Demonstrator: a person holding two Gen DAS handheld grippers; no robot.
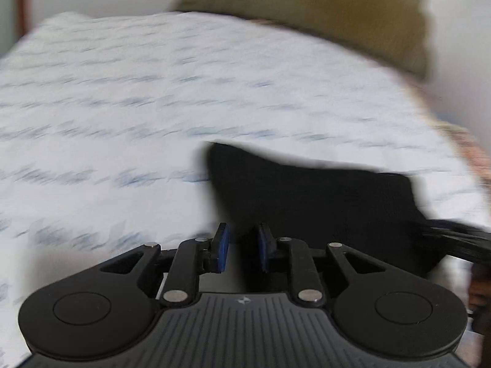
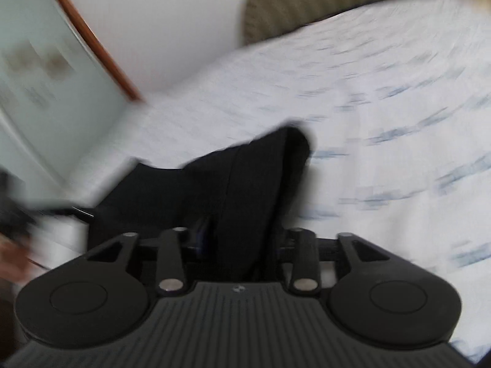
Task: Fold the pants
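Observation:
The black pants hang between both grippers above a bed with a white, blue-patterned sheet. My left gripper has its blue pads close together with black cloth between them. In the right wrist view the pants run up from between the fingers of my right gripper, which is shut on the cloth; its pads are mostly hidden by it. Both views are motion-blurred.
An olive-brown headboard stands at the far end of the bed against a white wall. A wood-framed panel is at the left. The other gripper's dark shape shows at the right edge.

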